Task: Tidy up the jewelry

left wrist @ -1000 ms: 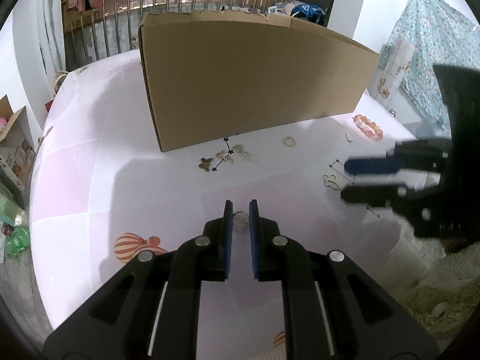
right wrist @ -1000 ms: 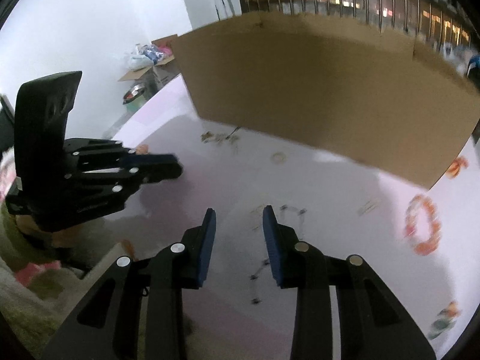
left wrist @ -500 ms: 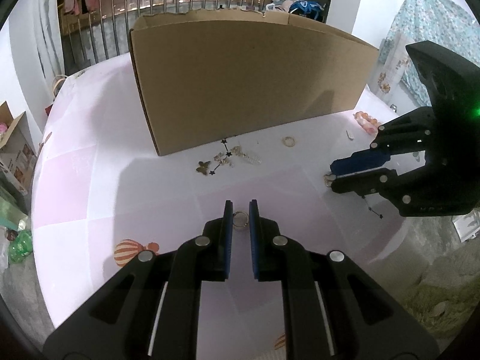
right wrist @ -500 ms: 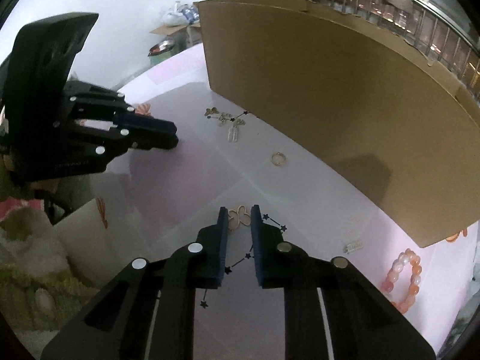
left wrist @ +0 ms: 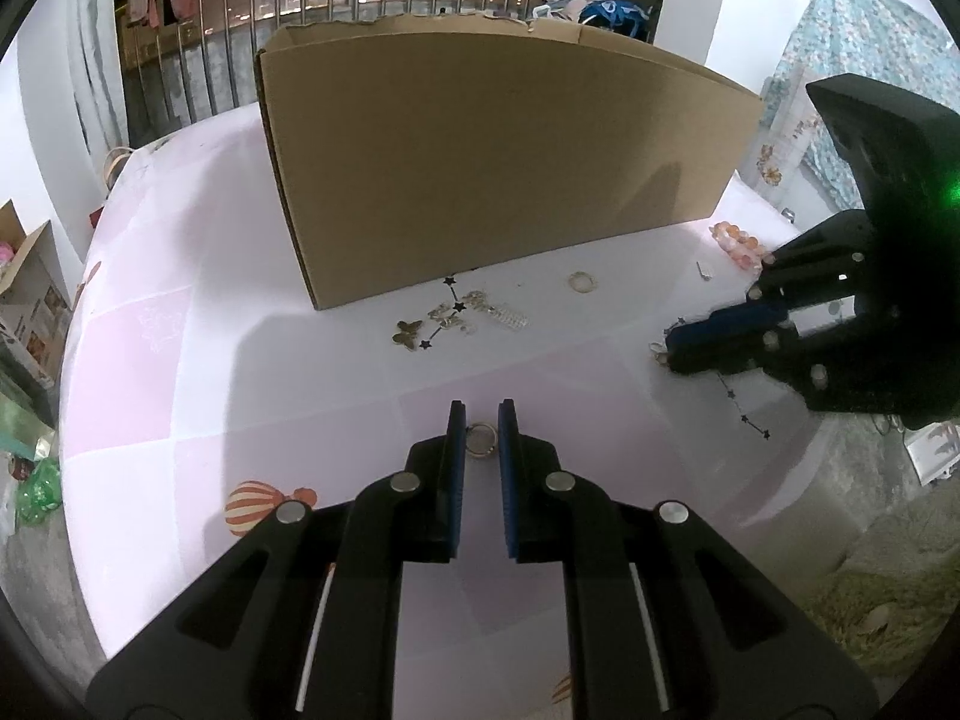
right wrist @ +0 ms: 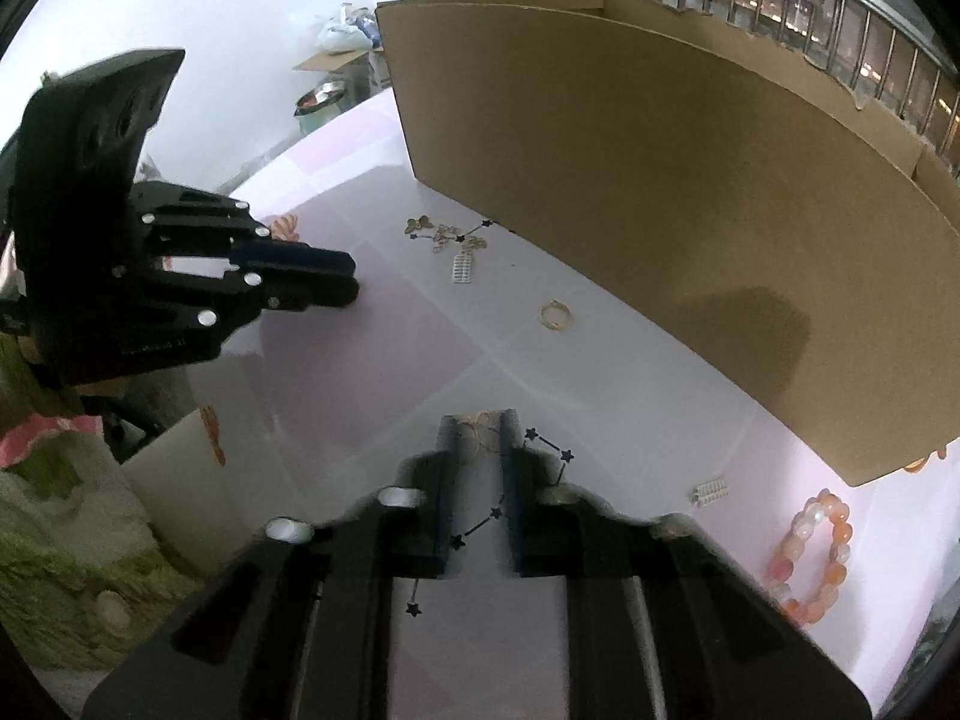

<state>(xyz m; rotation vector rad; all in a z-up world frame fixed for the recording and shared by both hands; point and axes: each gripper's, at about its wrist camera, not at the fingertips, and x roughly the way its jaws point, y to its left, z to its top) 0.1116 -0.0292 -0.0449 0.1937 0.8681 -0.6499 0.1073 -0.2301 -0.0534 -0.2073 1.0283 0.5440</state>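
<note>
Left gripper sat low over pink tablecloth, jaws narrowly parted around small ring; contact unclear. Butterfly charms lay near cardboard box. Right gripper narrowly parted around gold clover earring beside star chain. Bead bracelet far right.
</note>
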